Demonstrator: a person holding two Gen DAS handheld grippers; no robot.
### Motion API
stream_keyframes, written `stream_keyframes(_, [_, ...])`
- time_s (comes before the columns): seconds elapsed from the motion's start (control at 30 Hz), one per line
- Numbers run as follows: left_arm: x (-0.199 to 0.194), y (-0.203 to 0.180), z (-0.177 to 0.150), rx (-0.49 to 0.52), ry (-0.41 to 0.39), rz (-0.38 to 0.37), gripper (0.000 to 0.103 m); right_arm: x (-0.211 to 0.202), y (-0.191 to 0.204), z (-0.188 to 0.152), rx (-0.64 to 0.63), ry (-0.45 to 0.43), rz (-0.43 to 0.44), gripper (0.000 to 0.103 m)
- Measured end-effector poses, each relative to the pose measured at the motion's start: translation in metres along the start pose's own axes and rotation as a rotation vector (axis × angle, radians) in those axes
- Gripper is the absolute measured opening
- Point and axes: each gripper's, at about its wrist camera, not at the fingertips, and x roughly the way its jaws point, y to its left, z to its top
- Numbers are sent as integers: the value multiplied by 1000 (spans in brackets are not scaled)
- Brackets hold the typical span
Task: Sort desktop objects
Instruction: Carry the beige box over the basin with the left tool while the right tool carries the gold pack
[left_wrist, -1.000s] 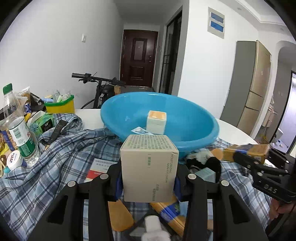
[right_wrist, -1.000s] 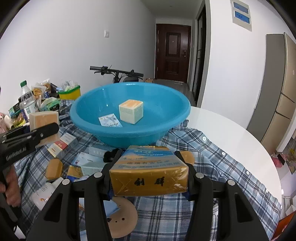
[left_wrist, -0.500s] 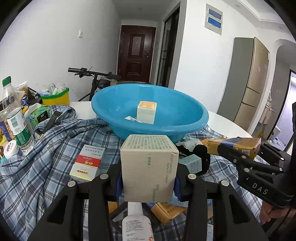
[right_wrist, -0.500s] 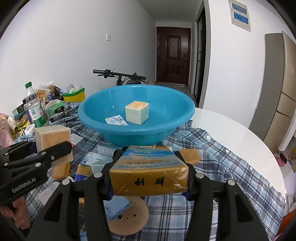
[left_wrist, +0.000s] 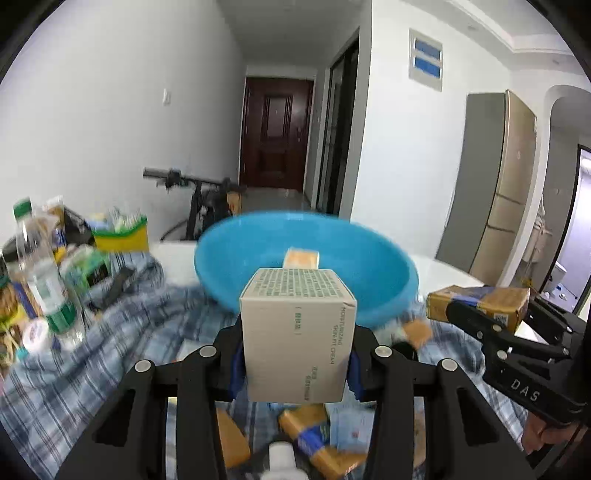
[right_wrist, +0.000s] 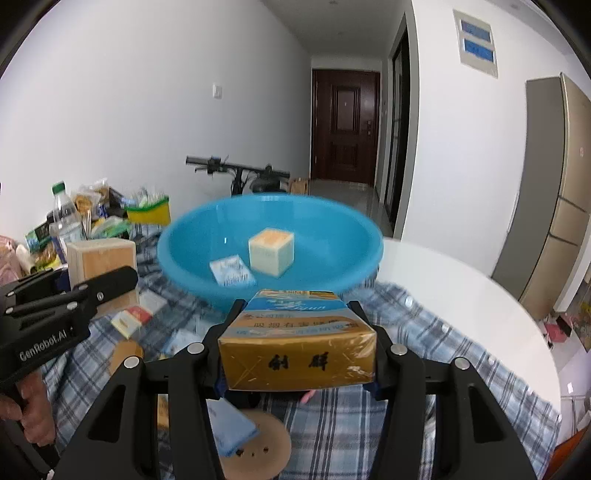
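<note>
White walls and a dark door are standing behind the round white desk (right_wrist: 461, 295), where a plaid shirt (right_wrist: 369, 413) is lying under scattered small packs and a blue basin (right_wrist: 332, 229) is sitting toward the far edge, already holding a small cube box (right_wrist: 271, 251) and a sachet (right_wrist: 231, 275). You are holding your left gripper (left_wrist: 297, 354) clamped on a beige cream box (left_wrist: 297, 332) and your right gripper (right_wrist: 297, 354) clamped on a gold carton (right_wrist: 297, 354), both off the cloth on the basin's near side. You are carrying them, so next you should be clearing the near rim before opening either gripper.
</note>
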Motion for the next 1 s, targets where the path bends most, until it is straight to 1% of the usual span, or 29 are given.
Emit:
stream_keyframes(0.27, [-22,2,51,20,-131,24,45,-20,-2,42,-27,-121,-20,52])
stream_keyframes(0.47, [-35,2,71,16,-191,28,45,-32,1,65,-41,-186,-25,52])
stream_keyframes(0.67, [-46,6,77,-3,-202,-3,45,-41,4,71,-35,-222,-16,52])
stream_keyframes(1.0, [-49,5,76,0,-200,2,45,-50,7,72,-48,-247,-7,52])
